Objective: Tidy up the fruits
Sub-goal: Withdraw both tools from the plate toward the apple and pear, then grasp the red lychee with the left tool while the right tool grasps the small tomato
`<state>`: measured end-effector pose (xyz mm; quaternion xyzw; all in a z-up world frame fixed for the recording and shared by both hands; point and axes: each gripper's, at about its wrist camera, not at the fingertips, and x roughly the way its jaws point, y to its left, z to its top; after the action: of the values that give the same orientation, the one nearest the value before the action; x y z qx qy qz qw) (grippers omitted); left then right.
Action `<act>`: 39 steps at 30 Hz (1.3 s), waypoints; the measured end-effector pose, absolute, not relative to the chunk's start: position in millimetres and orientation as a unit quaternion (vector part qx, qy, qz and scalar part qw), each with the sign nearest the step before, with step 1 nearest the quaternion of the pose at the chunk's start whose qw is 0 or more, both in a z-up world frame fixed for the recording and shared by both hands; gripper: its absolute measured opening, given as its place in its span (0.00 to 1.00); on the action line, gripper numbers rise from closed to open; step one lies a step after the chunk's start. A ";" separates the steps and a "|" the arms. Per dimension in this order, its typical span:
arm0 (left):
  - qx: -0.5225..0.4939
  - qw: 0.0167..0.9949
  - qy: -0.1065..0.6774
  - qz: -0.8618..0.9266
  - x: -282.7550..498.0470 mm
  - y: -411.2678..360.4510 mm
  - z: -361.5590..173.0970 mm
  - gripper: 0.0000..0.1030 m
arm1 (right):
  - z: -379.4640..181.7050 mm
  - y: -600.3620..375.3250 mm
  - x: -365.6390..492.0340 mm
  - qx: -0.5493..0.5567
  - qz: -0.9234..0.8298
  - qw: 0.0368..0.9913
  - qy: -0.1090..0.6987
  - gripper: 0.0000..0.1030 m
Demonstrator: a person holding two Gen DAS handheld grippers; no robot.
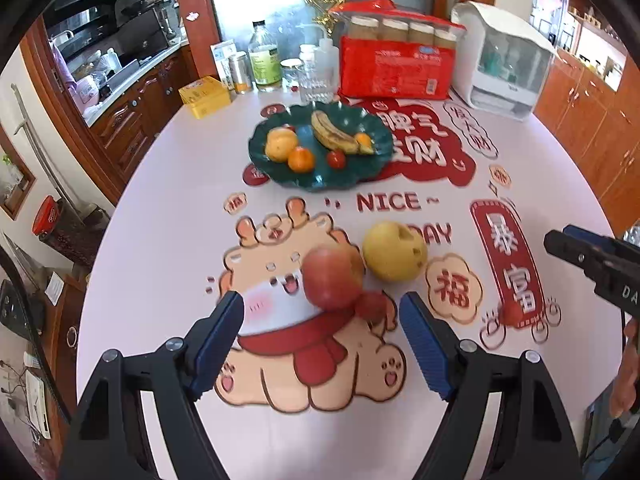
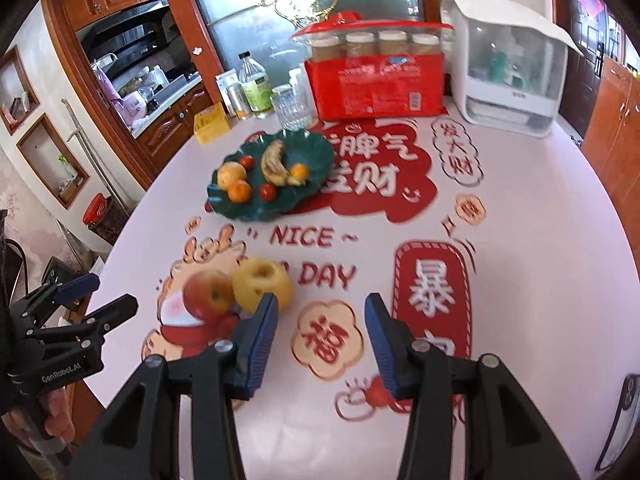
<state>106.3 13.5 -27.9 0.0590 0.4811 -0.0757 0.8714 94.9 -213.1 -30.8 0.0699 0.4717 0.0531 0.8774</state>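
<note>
red apple [image 1: 333, 278] and yellow apple [image 1: 394, 251] touching on the bench [image 1: 168, 216], short of the green plate [image 1: 320, 182]. left gripper [image 1: 322, 312] wide open and empty, right gripper [image 2: 322, 320] parted, empty. best centred on the red apple, clear of its neighbour, then closed gently.

— What's the worktop [image 1: 168, 208] like?

— Pale pink and round-edged, printed with red characters, "NICE DAY" and a cartoon animal.

— And what sits on it?

— A green plate [image 1: 320, 178] mid-way back. Nearer, a red apple [image 1: 332, 278] and a yellow apple [image 1: 394, 251], touching (both on the print). Along the far edge: a yellow box [image 1: 205, 97], bottles [image 1: 264, 58], a glass [image 1: 316, 82], a red pack [image 1: 396, 68], and a white container [image 1: 504, 60].
</note>
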 end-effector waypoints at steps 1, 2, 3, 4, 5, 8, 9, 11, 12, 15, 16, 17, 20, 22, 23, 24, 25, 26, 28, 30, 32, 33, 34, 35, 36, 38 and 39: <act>0.059 0.870 0.484 -0.078 102.0 12.0 -30.9 0.77 | -33.2 -215.7 90.7 0.065 0.049 0.879 0.471 0.44; 0.058 0.868 0.486 -0.081 98.4 10.5 -34.2 0.78 | -36.4 -217.4 85.0 0.055 0.042 0.880 0.469 0.44; 0.057 0.866 0.490 -0.084 94.0 8.7 -39.0 0.78 | -38.5 -218.7 81.8 0.050 0.039 0.881 0.469 0.44; 0.056 0.864 0.494 -0.085 91.8 7.5 -43.1 0.78 | -41.8 -219.8 77.5 0.044 0.038 0.881 0.470 0.44; 0.055 0.862 0.496 -0.087 90.7 6.7 -46.3 0.78 | -44.8 -220.8 74.5 0.042 0.040 0.879 0.472 0.44; 0.054 0.859 0.503 -0.085 88.2 3.9 -62.5 0.78 | -57.1 -224.3 63.5 0.044 0.059 0.874 0.481 0.44; 0.053 0.858 0.504 -0.083 88.2 3.3 -67.1 0.78 | -62.7 -226.1 60.0 0.047 0.064 0.871 0.485 0.44; 0.047 0.858 0.506 -0.078 88.6 3.2 -77.9 0.78 | -71.6 -229.3 54.6 0.051 0.067 0.868 0.489 0.44; 0.044 0.857 0.508 -0.076 90.1 3.5 -82.3 0.78 | -76.2 -229.7 51.7 0.051 0.069 0.866 0.492 0.44; 0.033 0.852 0.518 -0.068 93.8 3.7 -98.4 0.78 | -90.0 -233.1 45.1 0.054 0.076 0.860 0.502 0.44; 0.030 0.850 0.521 -0.066 94.9 3.3 -103.7 0.78 | -95.7 -235.3 43.7 0.055 0.074 0.857 0.506 0.44; 0.028 0.848 0.526 -0.063 96.3 2.5 -109.7 0.78 | -100.9 -237.2 43.6 0.056 0.072 0.854 0.511 0.44; 0.024 0.843 0.534 -0.061 100.3 0.2 -120.6 0.78 | -115.6 -244.6 44.6 0.062 0.064 0.846 0.526 0.44; 0.017 0.841 0.537 -0.060 104.0 -1.7 -125.4 0.78 | -123.6 -247.5 46.5 0.063 0.060 0.842 0.533 0.44; 0.012 0.841 0.538 -0.059 106.5 -3.0 -127.8 0.78 | -127.7 -248.4 47.8 0.064 0.059 0.840 0.536 0.44; 0.007 0.840 0.539 -0.059 108.6 -4.2 -129.5 0.78 | -130.8 -248.7 49.2 0.065 0.060 0.838 0.539 0.44; 0.000 0.840 0.540 -0.057 112.2 -5.5 -132.0 0.78 | -133.9 -248.3 50.6 0.065 0.061 0.836 0.542 0.44; -0.006 0.839 0.541 -0.057 114.7 -6.3 -133.3 0.78 | -137.1 -247.4 52.5 0.062 0.062 0.835 0.544 0.44; -0.019 0.838 0.542 -0.053 120.8 -7.7 -136.1 0.76 | -141.0 -244.9 56.2 0.058 0.065 0.833 0.547 0.44; -0.030 0.838 0.542 -0.048 126.7 -8.9 -138.5 0.75 | -143.1 -241.9 59.4 0.054 0.069 0.834 0.545 0.44; -0.041 0.836 0.545 -0.043 133.1 -10.2 -142.6 0.73 | -143.7 -238.8 62.3 0.046 0.071 0.836 0.541 0.44; -0.044 0.834 0.548 -0.039 135.7 -10.4 -145.0 0.72 | -143.8 -237.7 63.2 0.042 0.072 0.838 0.540 0.44; -0.048 0.831 0.554 -0.034 139.8 -11.0 -148.8 0.70 | -144.4 -236.8 64.8 0.038 0.071 0.838 0.539 0.44; -0.052 0.829 0.557 -0.031 142.0 -10.9 -151.1 0.68 | -144.9 -235.8 66.1 0.035 0.071 0.839 0.538 0.43; -0.057 0.826 0.560 -0.028 144.0 -10.7 -153.3 0.67 | -145.2 -235.8 67.4 0.034 0.071 0.839 0.538 0.43; -0.065 0.823 0.563 -0.021 149.0 -11.4 -157.5 0.66 | -146.4 -234.9 69.8 0.029 0.072 0.839 0.539 0.40; -0.068 0.823 0.564 -0.018 151.0 -12.1 -159.0 0.66 | -147.0 -234.5 70.7 0.026 0.071 0.838 0.540 0.38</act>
<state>151.0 -12.1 -159.0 -0.0681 0.5642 -0.0183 0.8226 70.7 -234.5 -147.0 0.0263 0.5397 0.0708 0.8385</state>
